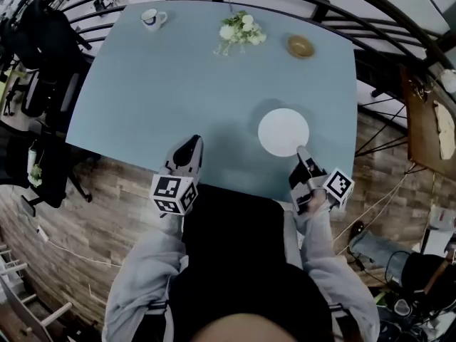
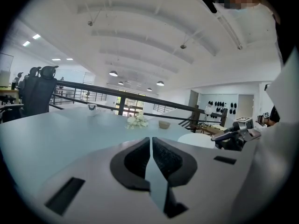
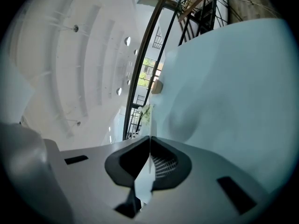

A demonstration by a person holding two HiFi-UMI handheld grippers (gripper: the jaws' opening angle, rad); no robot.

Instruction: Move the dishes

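The white plate point(image 1: 283, 131) lies flat on the blue tabletop point(image 1: 178, 84). It is close to the tabletop edge where I stand.

My right tongs point(image 1: 300, 152) are at the rim of the plate, on the side nearest me. They are turned on their side. In the right gripper view the tongs point(image 3: 150, 143) are clenched on a thin white edge, and that edge is the plate's rim. So I am grasping the plate by its rim.

My left tongs point(image 1: 191, 145) are well apart from the plate, off to its left, low over the bare tabletop. In the left gripper view these tongs point(image 2: 151, 143) are pressed together with nothing in them. From there the plate shows to the right, with my other tongs beside it.

Far past the plate, near the back edge of the tabletop, are three more things. A small brown bowl point(image 1: 300, 45) sits straight behind the plate. A bunch of white flowers point(image 1: 240, 30) lies behind the plate and a bit to the left. A cup point(image 1: 152, 18) stands far off to the back left of the plate.
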